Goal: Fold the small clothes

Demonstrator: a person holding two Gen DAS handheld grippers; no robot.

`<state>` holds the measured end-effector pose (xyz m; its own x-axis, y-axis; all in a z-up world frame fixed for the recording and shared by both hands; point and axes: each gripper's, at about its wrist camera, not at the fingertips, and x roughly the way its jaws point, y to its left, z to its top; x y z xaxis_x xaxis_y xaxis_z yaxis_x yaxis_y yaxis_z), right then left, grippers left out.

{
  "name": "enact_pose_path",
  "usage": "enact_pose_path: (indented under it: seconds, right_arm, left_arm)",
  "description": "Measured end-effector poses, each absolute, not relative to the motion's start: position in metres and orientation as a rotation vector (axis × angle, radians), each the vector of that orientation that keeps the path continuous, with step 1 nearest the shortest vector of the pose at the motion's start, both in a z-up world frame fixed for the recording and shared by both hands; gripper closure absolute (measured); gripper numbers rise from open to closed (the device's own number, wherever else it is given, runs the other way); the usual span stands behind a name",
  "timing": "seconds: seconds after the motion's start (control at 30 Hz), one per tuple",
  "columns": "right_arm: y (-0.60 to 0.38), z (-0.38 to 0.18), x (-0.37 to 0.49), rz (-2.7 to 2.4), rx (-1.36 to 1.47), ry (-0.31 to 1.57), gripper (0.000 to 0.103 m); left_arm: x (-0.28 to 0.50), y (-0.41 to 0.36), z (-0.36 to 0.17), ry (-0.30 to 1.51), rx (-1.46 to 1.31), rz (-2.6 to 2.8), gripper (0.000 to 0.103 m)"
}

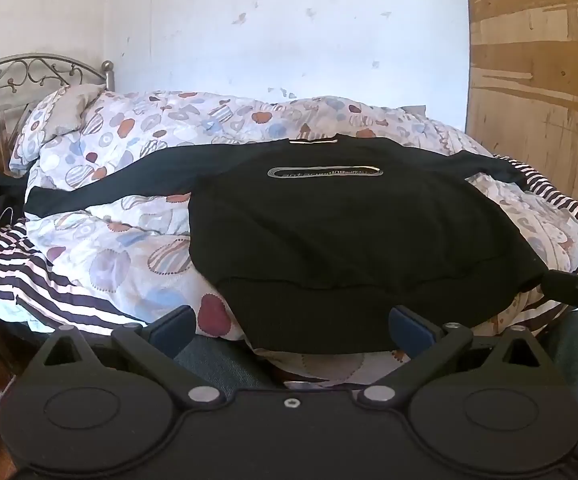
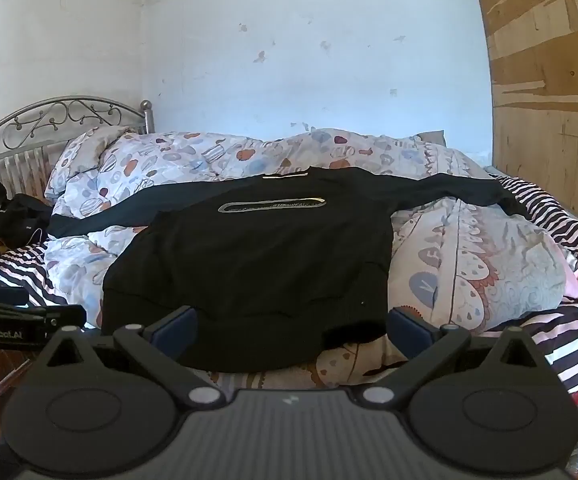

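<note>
We see a black sweatshirt point(image 1: 329, 224) lying flat on the bed, front side up, with both long sleeves spread out to the sides. It has a silver oval logo point(image 1: 325, 172) on the chest and a pale strip at the neck. The bottom hem is the part closest to us. Under the sweatshirt is a puffy white duvet point(image 1: 129, 248) with round blue, orange and red shapes on it. Under the duvet is a striped sheet point(image 1: 5, 268) in dark and pale pink.

Our left gripper point(image 1: 293, 322) is wide open and holds nothing. It sits just in front of the hem, near its left end. Our right gripper point(image 2: 291, 322) is wide open too, and it is empty. It sits in front of the hem, near its right end. Each gripper shows at the edge of the other one's view.

At the far left stands a metal headboard point(image 2: 61, 120) with curly bars. A dark bundle point(image 2: 21, 216) lies near it. Behind the bed is a white wall point(image 2: 309, 60), and a wooden board point(image 2: 553, 92) stands on the right.
</note>
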<state>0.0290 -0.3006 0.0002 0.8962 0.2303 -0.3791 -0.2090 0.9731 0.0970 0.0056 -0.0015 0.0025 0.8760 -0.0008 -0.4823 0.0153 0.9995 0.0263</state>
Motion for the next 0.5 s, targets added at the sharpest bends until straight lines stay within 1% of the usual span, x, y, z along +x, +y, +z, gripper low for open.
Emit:
enact_pose_path:
  seconds: [0.17, 0.23, 0.5]
  right_arm:
    - [-0.301, 0.000, 0.029, 0.226, 0.048, 0.397, 0.000]
    - [-0.301, 0.000, 0.029, 0.225, 0.047, 0.396, 0.000]
    - [-0.300, 0.000, 0.028, 0.225, 0.049, 0.399, 0.000]
  left_arm:
    - [0.012, 0.000, 0.003, 0.505, 0.033, -0.005, 0.001]
    - [-0.001, -0.002, 0.002, 0.493, 0.033, -0.013, 0.001]
    - [-0.003, -0.003, 0.003, 0.494, 0.035, -0.013, 0.001]
